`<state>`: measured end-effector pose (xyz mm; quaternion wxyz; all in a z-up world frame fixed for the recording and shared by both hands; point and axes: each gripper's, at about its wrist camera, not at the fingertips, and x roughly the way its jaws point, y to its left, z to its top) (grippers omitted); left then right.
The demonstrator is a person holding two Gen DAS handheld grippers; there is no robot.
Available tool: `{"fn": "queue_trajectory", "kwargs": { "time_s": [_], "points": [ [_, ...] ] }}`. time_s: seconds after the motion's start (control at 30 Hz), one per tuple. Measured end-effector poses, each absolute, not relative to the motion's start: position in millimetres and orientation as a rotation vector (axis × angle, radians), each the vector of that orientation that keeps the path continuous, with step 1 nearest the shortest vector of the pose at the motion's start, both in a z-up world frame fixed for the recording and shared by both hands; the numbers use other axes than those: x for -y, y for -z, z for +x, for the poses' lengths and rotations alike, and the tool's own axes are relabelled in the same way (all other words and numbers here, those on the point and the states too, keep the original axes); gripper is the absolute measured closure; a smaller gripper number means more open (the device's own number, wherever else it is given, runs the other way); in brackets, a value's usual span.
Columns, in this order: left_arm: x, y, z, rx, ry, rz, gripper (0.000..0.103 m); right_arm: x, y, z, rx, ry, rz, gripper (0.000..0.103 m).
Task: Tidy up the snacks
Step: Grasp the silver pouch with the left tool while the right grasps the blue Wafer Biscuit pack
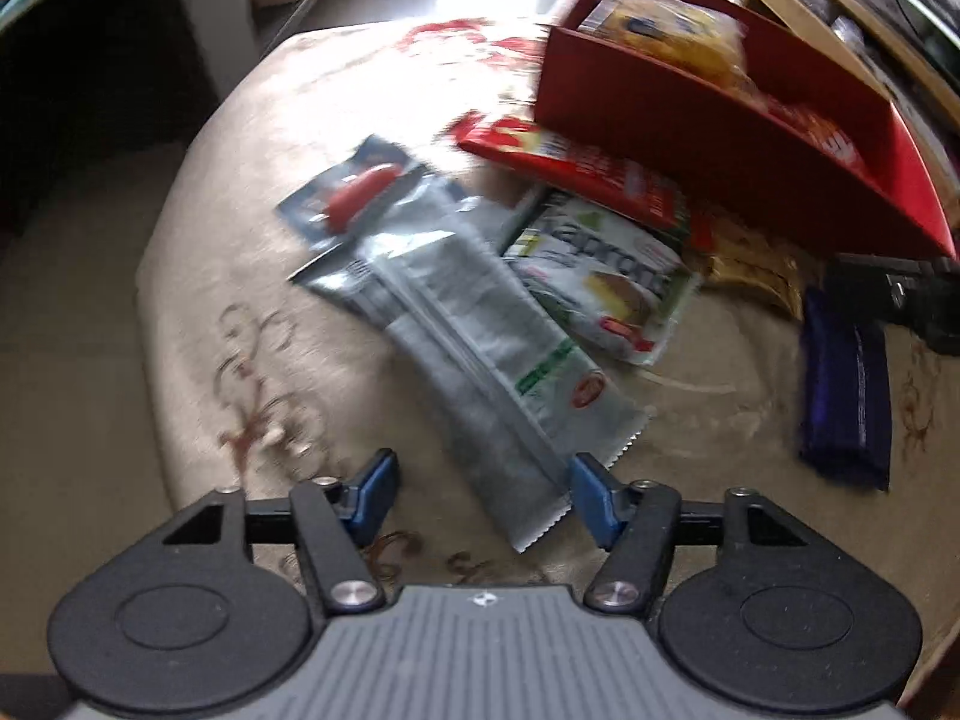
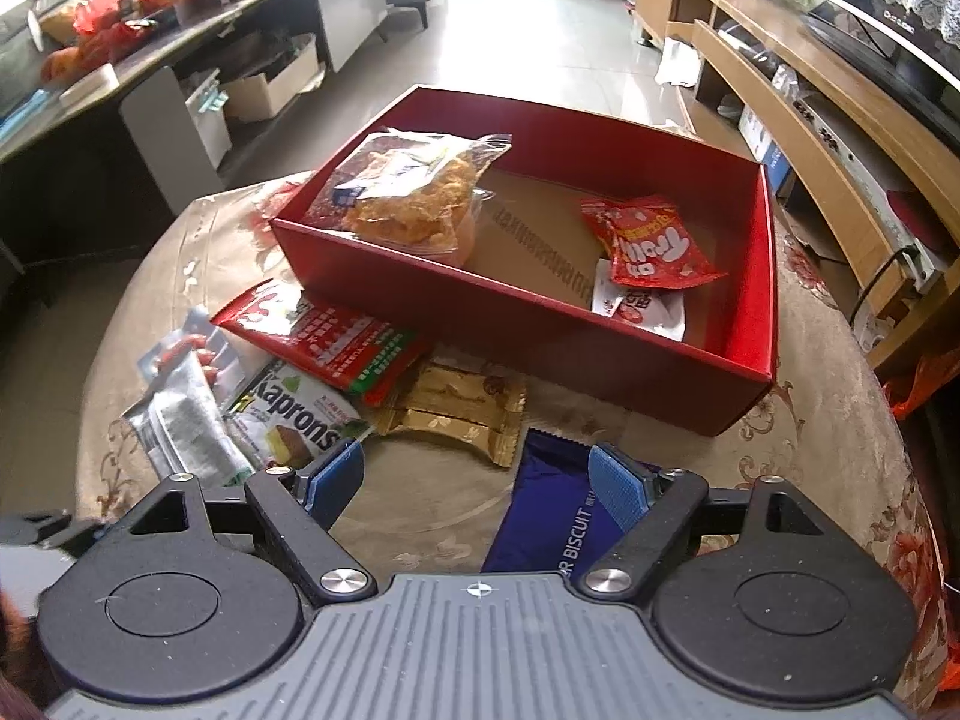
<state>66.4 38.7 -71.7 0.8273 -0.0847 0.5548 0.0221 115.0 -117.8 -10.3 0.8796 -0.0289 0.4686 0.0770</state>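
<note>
Silver wafer pack lined up for the grab

Left gripper [image 1: 483, 498] is open, jaws straddling the near end of the silver pack [image 1: 480, 354], pads not pressing. It looks light, crinkly and slippery, probably crushable, so I'd pinch across its flat body.

- "Kaprons" stands in dark letters on the white and green packet [image 2: 300, 420] lying on the table.
- "Trolli" stands in white on the red sweet bag [image 2: 651, 246] inside the red box.
- "BISCUIT" runs in white along the dark blue wrapper [image 2: 558, 510].
</note>
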Motion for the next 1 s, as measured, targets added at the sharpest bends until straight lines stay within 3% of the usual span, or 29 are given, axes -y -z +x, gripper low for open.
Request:
{"fn": "queue_trajectory", "kwargs": {
  "time_s": [0.33, 0.6, 0.8, 1.0],
  "points": [
    [-45.8, 70.6, 94.0, -1.113, -0.218, -0.461, 0.038, 110.0, 17.5, 118.1, -0.999, -0.165, -0.079, 0.016],
    [-14.0, 77.0, 102.5, -1.072, -0.289, -0.247, 0.036, 119.0, 18.9, 116.9, -1.003, -0.154, -0.084, 0.016],
    [-17.6, 73.6, 78.7, -1.097, -0.124, -0.135, 0.055, 130.6, 14.1, 114.1, -0.989, -0.134, -0.086, 0.016],
    [-19.4, 72.3, 62.1, -1.123, -0.031, -0.091, 0.057, 150.8, 17.2, 115.8, -1.008, -0.106, -0.039, 0.016]
  ]
}}
